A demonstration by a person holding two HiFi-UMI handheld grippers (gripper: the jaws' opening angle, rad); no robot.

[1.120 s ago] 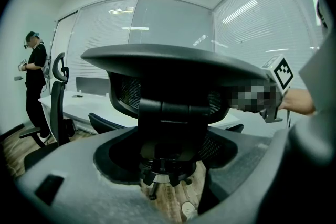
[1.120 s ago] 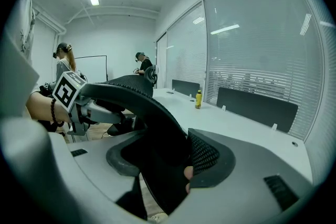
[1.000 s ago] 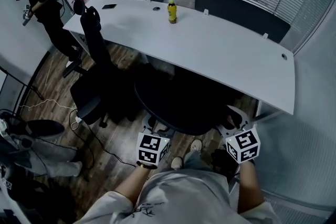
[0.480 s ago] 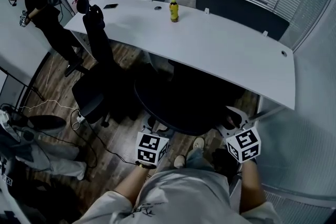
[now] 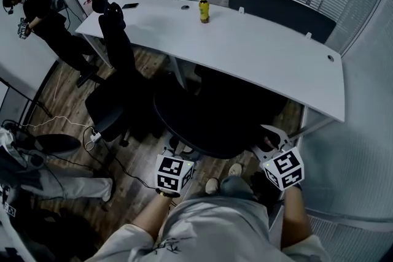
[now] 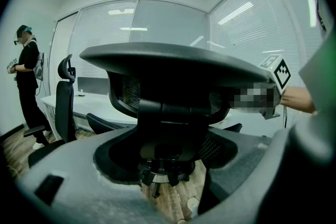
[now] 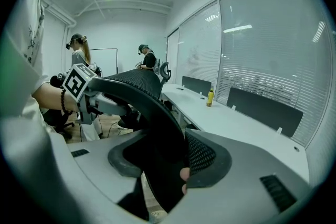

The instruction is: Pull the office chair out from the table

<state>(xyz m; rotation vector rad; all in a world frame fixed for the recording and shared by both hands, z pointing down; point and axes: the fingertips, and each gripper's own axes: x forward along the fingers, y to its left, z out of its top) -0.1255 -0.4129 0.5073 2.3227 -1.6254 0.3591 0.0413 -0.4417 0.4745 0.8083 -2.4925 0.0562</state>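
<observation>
Left tongs [image 6: 169, 168] gape behind office chair [image 6: 168, 68]; yellow bottle [image 5: 203, 10] stands on table [image 5: 258, 52].

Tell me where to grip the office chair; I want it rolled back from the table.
Grip the office chair by the side rims of its backrest, coming from behind, the side away from the table. The seat sits partly under the tabletop, while the upright back faces outward and its thin curved rim looks narrow enough to clamp.
</observation>
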